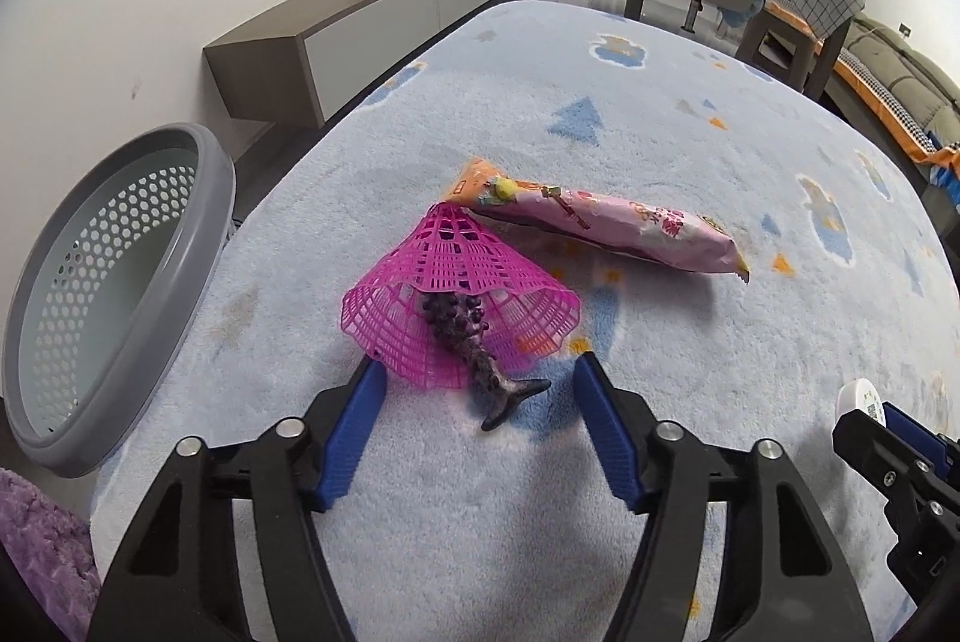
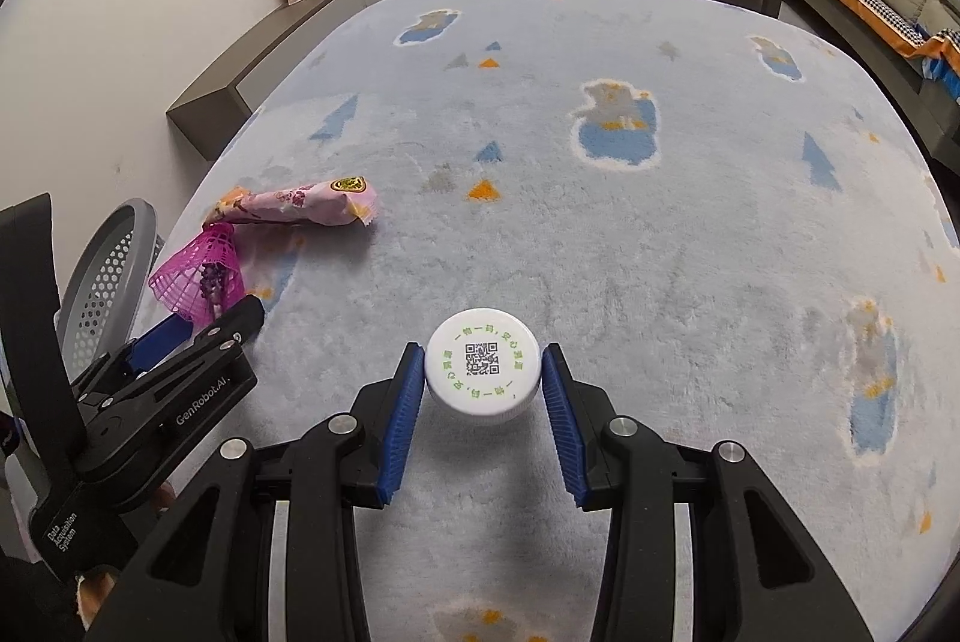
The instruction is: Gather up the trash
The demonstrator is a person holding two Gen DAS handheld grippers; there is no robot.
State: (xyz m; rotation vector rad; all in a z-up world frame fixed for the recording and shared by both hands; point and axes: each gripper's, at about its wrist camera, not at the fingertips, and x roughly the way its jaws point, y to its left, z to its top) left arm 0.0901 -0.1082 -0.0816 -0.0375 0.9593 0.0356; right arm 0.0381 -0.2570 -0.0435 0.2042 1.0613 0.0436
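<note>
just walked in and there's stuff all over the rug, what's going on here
A person with a gripper in each hand is picking trash off the rug. The right gripper is open around a white bottle cap, not clamped. The left gripper is open before a pink mesh cone. A pink snack wrapper lies behind it; the grey basket waits at left.

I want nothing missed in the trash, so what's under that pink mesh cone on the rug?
A dark, bumpy stalk, like a stripped grape stem, lies partly under the pink mesh cone; its forked end sticks out toward the left gripper. The stalk's upper part is covered.
</note>
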